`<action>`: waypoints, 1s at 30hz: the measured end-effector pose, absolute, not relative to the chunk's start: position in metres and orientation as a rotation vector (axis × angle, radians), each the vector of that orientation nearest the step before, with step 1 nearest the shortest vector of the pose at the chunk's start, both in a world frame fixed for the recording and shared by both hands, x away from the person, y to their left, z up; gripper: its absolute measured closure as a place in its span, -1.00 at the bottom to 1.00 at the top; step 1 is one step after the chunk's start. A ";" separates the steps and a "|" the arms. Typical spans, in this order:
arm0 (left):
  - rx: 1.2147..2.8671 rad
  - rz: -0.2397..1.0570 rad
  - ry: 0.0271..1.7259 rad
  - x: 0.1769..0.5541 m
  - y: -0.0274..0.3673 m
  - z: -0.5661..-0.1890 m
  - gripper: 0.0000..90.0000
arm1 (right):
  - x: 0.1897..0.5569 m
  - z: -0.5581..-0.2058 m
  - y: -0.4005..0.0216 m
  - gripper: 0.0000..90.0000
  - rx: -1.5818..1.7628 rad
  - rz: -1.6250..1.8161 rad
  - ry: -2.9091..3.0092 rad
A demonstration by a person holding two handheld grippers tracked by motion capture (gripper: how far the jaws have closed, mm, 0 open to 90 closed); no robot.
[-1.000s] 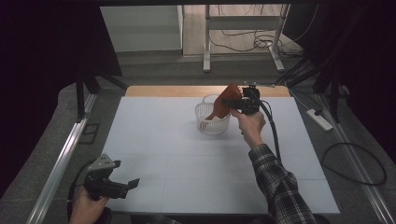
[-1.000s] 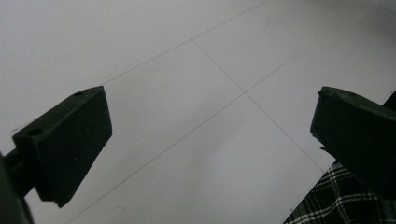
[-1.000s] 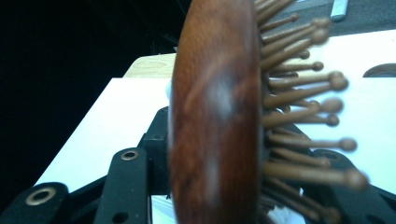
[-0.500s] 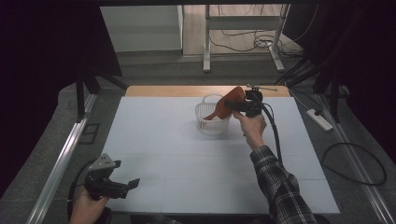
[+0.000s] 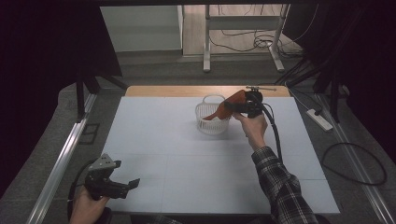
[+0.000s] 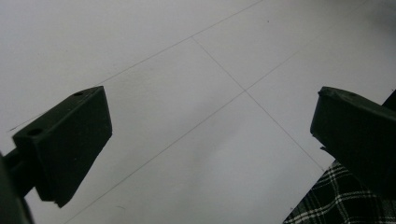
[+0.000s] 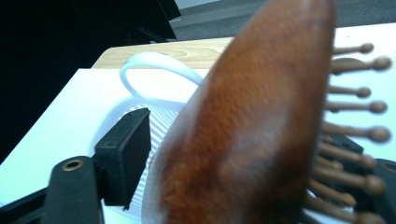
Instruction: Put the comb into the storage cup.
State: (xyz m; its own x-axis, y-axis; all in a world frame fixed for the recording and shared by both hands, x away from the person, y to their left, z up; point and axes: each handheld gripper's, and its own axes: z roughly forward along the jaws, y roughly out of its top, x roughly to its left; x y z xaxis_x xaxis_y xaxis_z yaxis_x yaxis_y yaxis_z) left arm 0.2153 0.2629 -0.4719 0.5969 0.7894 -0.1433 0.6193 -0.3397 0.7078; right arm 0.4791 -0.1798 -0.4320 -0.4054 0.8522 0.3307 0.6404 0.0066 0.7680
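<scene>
Hairbrush point(image 7: 243, 126) — blurred, hiding the right claw's point(image 7: 233, 168) far jaw.

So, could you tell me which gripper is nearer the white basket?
Right. The right gripper holds a wooden hairbrush over the white basket; the left gripper hovers far off at the table's near edge.

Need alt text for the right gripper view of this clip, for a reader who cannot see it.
A brown wooden hairbrush, close up and blurred, is clamped in the right tool, its round-tipped pins pointing to the right of the view. Behind it stands a white slatted basket with a looped handle, on a white table whose far edge is pale wood.
</scene>
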 end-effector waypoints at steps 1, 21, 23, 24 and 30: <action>2.074 0.289 1.112 0.215 0.263 -0.472 -1.00 | 0.479 -0.431 -0.180 -0.51 1.554 1.352 2.051; 2.080 0.295 1.111 0.215 0.262 -0.472 -1.00 | 0.473 -0.421 -0.185 -0.75 1.434 1.281 2.146; 2.082 0.296 1.111 0.215 0.262 -0.472 -1.00 | 0.471 -0.420 -0.185 -0.78 1.415 1.275 2.160; 2.082 0.296 1.111 0.215 0.262 -0.472 -1.00 | 0.471 -0.420 -0.185 -0.79 1.408 1.273 2.164; 2.082 0.295 1.109 0.215 0.262 -0.472 -1.00 | 0.469 -0.417 -0.186 -0.90 1.388 1.264 2.193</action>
